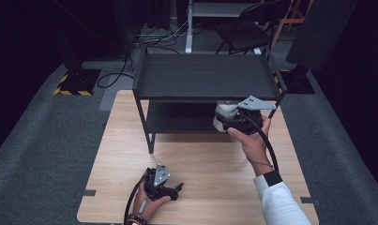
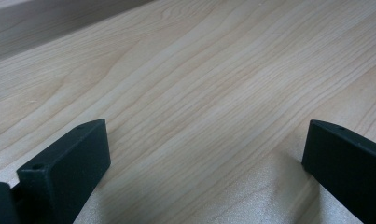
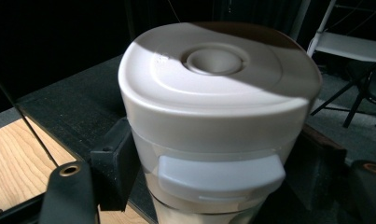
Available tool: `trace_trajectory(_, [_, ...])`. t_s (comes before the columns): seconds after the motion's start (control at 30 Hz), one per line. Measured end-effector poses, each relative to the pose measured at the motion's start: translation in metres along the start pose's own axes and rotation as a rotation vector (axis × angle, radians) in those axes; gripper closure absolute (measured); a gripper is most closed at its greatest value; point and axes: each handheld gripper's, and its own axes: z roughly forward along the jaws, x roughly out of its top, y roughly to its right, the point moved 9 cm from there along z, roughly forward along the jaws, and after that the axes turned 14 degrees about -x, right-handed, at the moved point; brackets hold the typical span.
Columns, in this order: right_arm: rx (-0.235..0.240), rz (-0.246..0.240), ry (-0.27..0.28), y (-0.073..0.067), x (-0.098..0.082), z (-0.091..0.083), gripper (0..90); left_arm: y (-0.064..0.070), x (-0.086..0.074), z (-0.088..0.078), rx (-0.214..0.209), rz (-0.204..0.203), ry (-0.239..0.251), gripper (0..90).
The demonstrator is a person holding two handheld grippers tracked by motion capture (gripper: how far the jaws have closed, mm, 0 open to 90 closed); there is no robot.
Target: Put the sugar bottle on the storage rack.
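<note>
The right tool [image 1: 230, 121] is seen in the high view at the front edge of a black two-tier metal shelf rack [image 1: 205, 75], held up by the right hand [image 1: 252, 138], whose white sleeve [image 1: 283, 201] enters from the bottom right. Its jaws are closed against the two sides of a white lidded plastic container [image 3: 213, 126], which is held upright between them. In the right gripper view a rounded white lid with a circular recess in its top is shown, above a pale flip tab [image 3: 220, 176] on the near side; the body below the lid appears translucent. In the high view the container [image 1: 223, 115] is placed just in front of the rack's lower shelf, beneath the lip of the upper shelf; whether it rests on anything cannot be told.

The left tool [image 1: 175, 190] is held low by the left hand [image 1: 147, 204] near the front edge of the light wooden counter [image 1: 200, 159], well apart from the rack. In the left gripper view its two black jaws are spread wide apart with nothing between them, and bare wood grain [image 2: 199, 93] is seen close below.

Beyond the counter, grey carpeted floor [image 1: 46, 131], a black folding chair [image 1: 245, 28] and loose cables are seen in a dark room.
</note>
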Motion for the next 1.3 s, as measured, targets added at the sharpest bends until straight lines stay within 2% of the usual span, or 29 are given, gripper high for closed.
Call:
trace_trajectory(0.1, [-0.006, 0.026, -0.004, 0.0, -0.002, 0.003, 27.9, 0.0, 0.0, 0.0, 0.0, -0.001, 0.0, 0.7])
trace_trajectory(0.4, [-0.013, 0.034, 0.02, 0.0, -0.007, 0.004, 27.3, 0.0, 0.0, 0.0, 0.0, 0.0, 0.0, 0.7])
trace_trajectory(0.5, [-0.011, 0.019, 0.027, 0.0, -0.008, 0.004, 26.5, 0.0, 0.0, 0.0, 0.0, 0.0, 0.001, 0.7])
trace_trajectory(0.53, [-0.013, 0.019, 0.038, 0.0, -0.008, 0.004, 21.8, 0.0, 0.0, 0.0, 0.0, 0.0, 0.0, 0.7])
trace_trajectory(0.57, [-0.02, 0.01, 0.044, 0.0, -0.007, 0.003, 21.7, 0.0, 0.0, 0.0, 0.0, 0.0, 0.001, 0.7])
trace_trajectory(0.63, [-0.029, -0.016, 0.063, -0.002, -0.004, 0.001, 20.1, 0.0, 0.0, 0.0, 0.0, 0.001, 0.0, 0.7])
trace_trajectory(0.77, [-0.022, -0.016, 0.091, -0.001, -0.002, -0.002, 13.9, 0.0, 0.0, 0.0, 0.0, 0.001, 0.0, 0.7])
trace_trajectory(0.9, [-0.041, -0.014, 0.099, 0.0, -0.001, -0.008, 6.1, 0.0, 0.0, 0.0, 0.0, 0.0, 0.001, 0.7])
trace_trajectory(0.93, [-0.031, -0.008, 0.095, 0.001, -0.001, -0.009, 5.1, 0.0, 0.0, 0.0, 0.0, 0.001, 0.001, 0.7])
trace_trajectory(1.1, [-0.033, -0.042, 0.086, 0.005, -0.003, -0.019, 2.8, 0.0, 0.0, 0.0, 0.001, 0.001, 0.002, 0.6])
trace_trajectory(1.17, [-0.019, -0.031, 0.09, 0.008, -0.005, -0.023, 2.7, 0.0, 0.0, 0.0, 0.001, 0.001, 0.002, 0.6])
trace_trajectory(1.3, [-0.024, -0.038, 0.087, 0.009, -0.012, -0.031, 2.4, 0.0, 0.0, 0.0, 0.002, 0.0, 0.002, 0.7])
